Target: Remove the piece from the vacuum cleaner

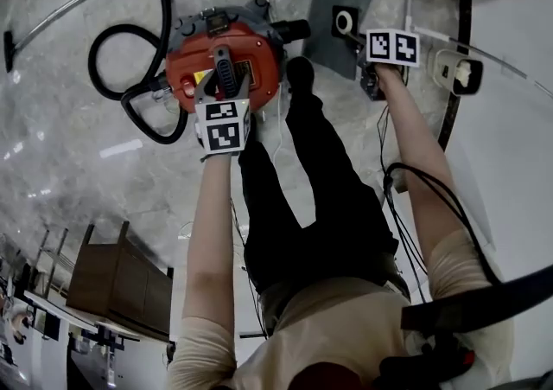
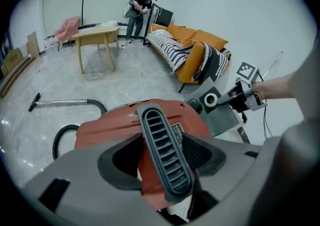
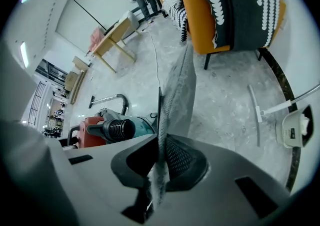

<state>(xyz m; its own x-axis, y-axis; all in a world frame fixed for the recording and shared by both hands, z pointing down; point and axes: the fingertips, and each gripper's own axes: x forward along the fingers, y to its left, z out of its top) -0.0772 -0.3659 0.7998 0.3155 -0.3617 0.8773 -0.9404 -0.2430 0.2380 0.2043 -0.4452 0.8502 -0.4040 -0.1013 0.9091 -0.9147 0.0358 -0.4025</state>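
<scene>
A red vacuum cleaner (image 1: 186,68) stands on the marble floor, with its black hose (image 1: 130,42) looped at its left. My left gripper (image 1: 226,86) is above it, shut on the black ribbed carry handle (image 2: 162,150) on the lid (image 2: 110,125). To its right, my right gripper (image 1: 359,47) is shut on the edge of a grey dust bag (image 1: 333,25) with a white-ringed hole. The bag is off the cleaner. In the right gripper view the bag (image 3: 177,99) stands edge-on between the pads, and the cleaner's black ribbed inlet (image 3: 117,129) shows behind it.
The metal wand (image 1: 60,12) lies on the floor at far left. An orange sofa (image 2: 200,44) with a striped throw, a wooden table (image 2: 97,34) and a standing person (image 2: 137,7) are farther off. A white device (image 1: 458,73) and cables lie at right, and a wooden cabinet (image 1: 121,280) stands at lower left.
</scene>
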